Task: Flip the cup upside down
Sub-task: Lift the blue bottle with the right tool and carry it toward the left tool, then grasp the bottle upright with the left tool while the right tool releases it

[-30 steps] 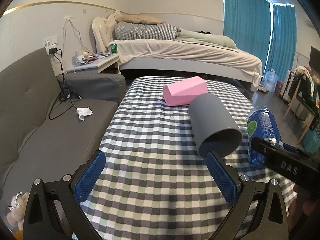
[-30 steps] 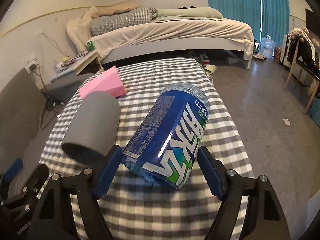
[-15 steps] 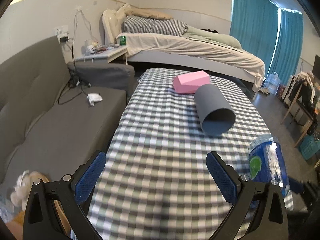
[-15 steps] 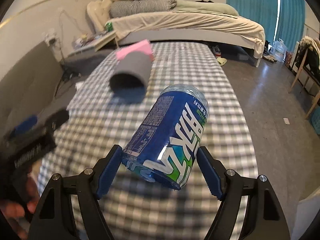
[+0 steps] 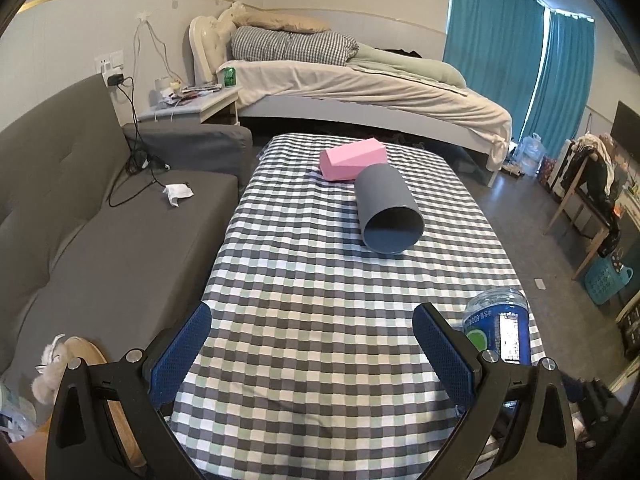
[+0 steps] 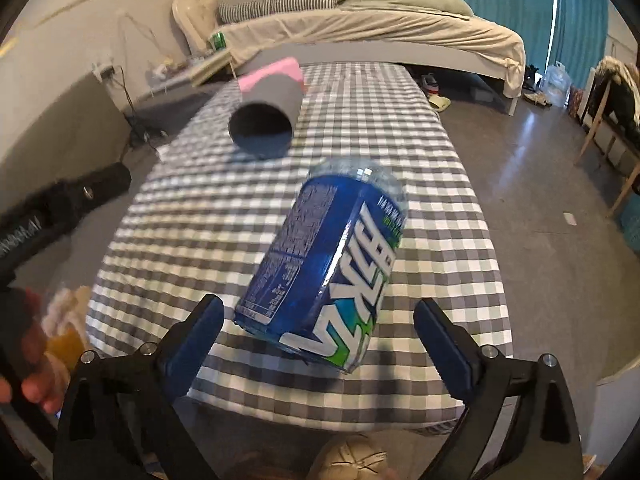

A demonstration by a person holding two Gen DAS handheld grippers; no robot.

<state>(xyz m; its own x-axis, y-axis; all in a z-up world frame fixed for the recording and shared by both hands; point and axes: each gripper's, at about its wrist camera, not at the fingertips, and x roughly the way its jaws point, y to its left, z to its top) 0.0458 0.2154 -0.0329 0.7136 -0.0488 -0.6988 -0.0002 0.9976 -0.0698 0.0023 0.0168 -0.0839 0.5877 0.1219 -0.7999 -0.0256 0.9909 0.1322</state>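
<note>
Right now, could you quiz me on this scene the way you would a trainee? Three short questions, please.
1. True or false: the grey cup stands upright on the checked table.
2. What lies just behind the cup? A) pink block B) red book C) white plate
3. Fill in: the left gripper is ___ and holds nothing.
Key: 1 false, it lies on its side; 2 A; 3 open.
</note>
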